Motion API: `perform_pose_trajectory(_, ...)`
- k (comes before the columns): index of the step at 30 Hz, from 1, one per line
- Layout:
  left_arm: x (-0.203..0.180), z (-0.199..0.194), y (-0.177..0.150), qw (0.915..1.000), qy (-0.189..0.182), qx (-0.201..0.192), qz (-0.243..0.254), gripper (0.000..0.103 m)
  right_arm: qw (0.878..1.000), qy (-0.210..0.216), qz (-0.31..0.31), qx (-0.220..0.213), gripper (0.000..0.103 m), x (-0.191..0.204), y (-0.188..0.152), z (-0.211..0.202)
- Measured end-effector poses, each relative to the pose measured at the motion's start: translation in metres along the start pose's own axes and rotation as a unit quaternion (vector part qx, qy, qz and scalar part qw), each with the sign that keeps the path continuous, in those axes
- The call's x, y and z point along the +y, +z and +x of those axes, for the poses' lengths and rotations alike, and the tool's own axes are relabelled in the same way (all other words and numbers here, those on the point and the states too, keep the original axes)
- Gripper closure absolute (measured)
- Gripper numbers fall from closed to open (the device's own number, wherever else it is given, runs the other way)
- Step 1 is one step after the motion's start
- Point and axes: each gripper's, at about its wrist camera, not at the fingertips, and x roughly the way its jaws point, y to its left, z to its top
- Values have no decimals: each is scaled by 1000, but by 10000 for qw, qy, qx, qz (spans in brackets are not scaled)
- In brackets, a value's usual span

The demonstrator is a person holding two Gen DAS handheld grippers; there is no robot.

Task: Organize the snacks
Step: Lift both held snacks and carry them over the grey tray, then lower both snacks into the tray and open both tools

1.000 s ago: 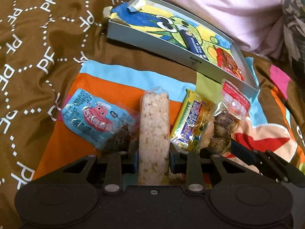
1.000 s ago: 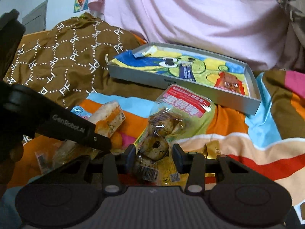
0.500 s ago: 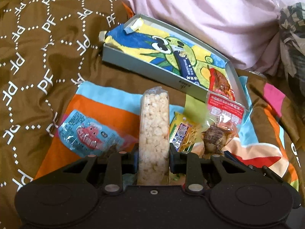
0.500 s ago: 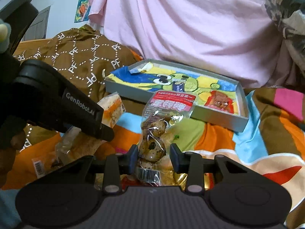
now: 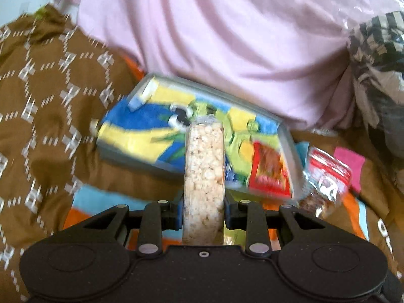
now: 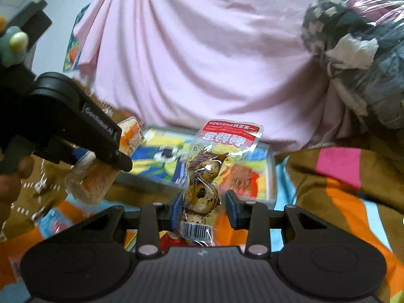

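My left fingers (image 5: 203, 214) clamped the light, crumbly puffed-rice bar (image 5: 204, 176) low, while my right fingers (image 6: 204, 208) pinched the slippery quail-egg packet (image 6: 202, 192) mid-body.

Your left wrist camera looks forward and slightly down along its fingers, close over the bed, toward the grey tray (image 5: 286, 136) by the pink sheet (image 5: 227, 38). Your right one faces nearly level; both share that tray (image 6: 271, 174) and sheet (image 6: 202, 63).
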Motion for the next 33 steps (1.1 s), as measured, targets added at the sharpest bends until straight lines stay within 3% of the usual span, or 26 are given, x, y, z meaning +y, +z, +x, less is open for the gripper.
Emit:
perform_pose_trajectory(6, -19, 20, 39, 9991, 64, -425, 24, 72, 9951, 15, 279, -945, 63, -31, 12, 7)
perform_pose_trajectory(11, -30, 43, 63, 9973, 169, -719, 59, 72, 9909, -71, 547, -1229, 62, -51, 20, 27)
perform_pose_trajectory(20, -33, 91, 70, 9968, 406, -686, 47, 72, 9828, -38, 1256, -1352, 62, -70, 14, 80)
perform_pose_trajectory(33, -24, 133, 56, 9976, 600, -313, 117, 72, 9857, 186, 1536, -667, 61, -70, -7, 122)
